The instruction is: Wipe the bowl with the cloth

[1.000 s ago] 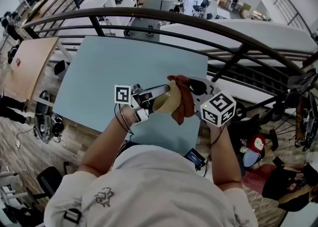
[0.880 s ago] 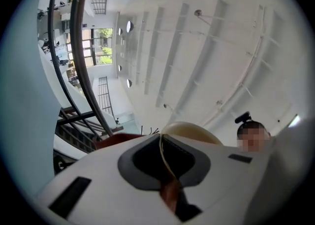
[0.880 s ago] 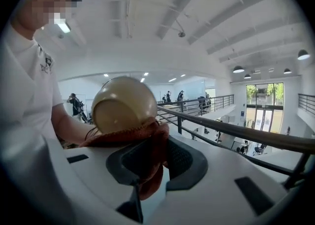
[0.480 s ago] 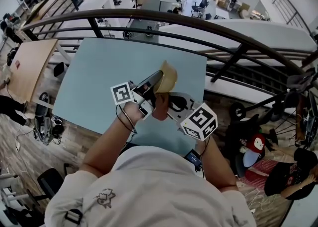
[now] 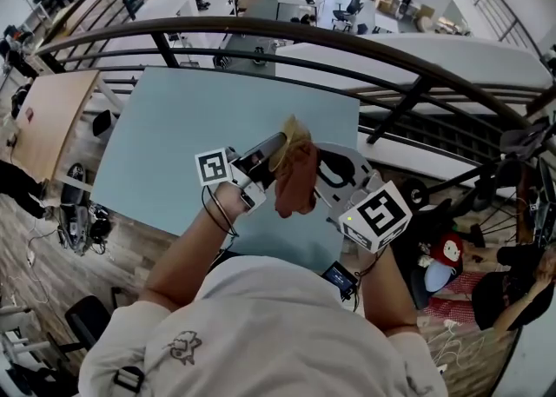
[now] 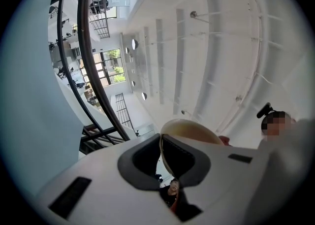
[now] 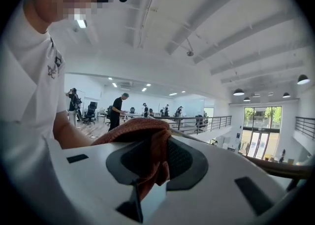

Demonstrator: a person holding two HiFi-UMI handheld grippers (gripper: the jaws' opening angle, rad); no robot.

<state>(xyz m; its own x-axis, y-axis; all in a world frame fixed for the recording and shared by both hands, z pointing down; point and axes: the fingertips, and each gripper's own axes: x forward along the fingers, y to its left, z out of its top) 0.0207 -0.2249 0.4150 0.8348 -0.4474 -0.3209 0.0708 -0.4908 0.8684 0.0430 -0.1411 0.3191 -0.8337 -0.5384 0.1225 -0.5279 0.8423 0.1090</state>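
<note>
Rust-red cloth (image 5: 295,185), clamped in my right hand-held gripper (image 5: 306,171), hangs just right of the tan bowl (image 5: 295,133) whose rim my left hand-held gripper (image 5: 276,148) pinches

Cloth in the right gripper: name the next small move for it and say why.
Probably press the cloth into the bowl and sweep it round the inside. The right gripper is shut on the cloth. The left gripper is shut on the bowl's rim and holds it up above the table. In the head view the cloth hangs right beside the bowl.
</note>
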